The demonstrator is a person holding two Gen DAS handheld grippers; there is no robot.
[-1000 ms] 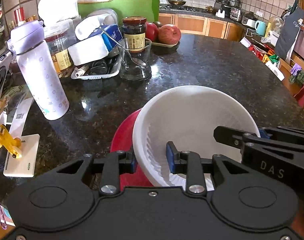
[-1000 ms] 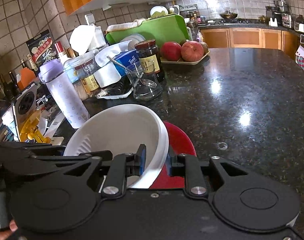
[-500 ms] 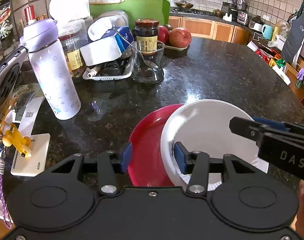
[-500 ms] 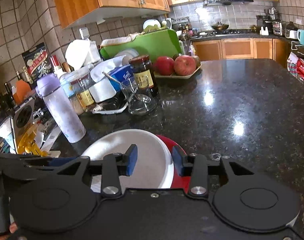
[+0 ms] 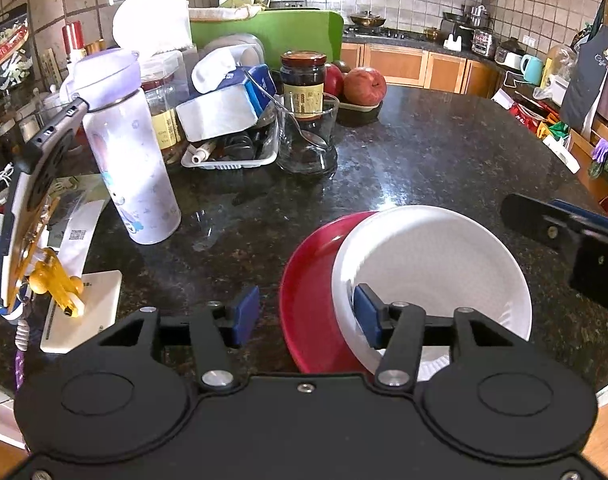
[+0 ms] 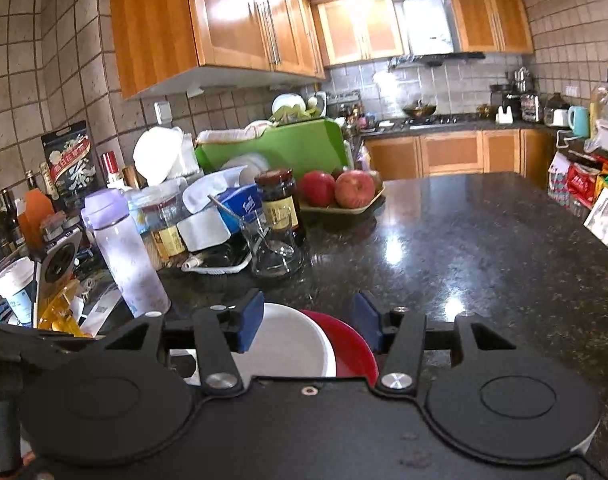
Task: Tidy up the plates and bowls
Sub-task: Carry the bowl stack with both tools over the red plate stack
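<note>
A white bowl [image 5: 432, 264] rests inside a red bowl [image 5: 308, 296] on the dark granite counter [image 5: 444, 160]. My left gripper [image 5: 306, 316] is open, its jaws straddling the near left rims of both bowls, the right pad [image 5: 364, 314] inside the white bowl. My right gripper [image 6: 308, 324] is open and raised above the bowls; the white bowl [image 6: 288, 344] and red bowl [image 6: 352, 352] show between and below its jaws. The right gripper's finger also shows in the left wrist view [image 5: 564, 236], to the right of the bowls.
A lilac water bottle [image 5: 132, 160] stands left of the bowls. Behind are a glass with a spoon [image 5: 308, 136], a dark jar [image 5: 304, 80], a tissue box [image 5: 224, 104], apples on a tray [image 5: 364, 86] and a green board [image 5: 272, 32]. A white card [image 5: 84, 312] lies at the left edge.
Both grippers opened and let go of the white bowl, which settled from tilted into the red bowl. The right gripper rose and pulled back; the left drew back slightly.
</note>
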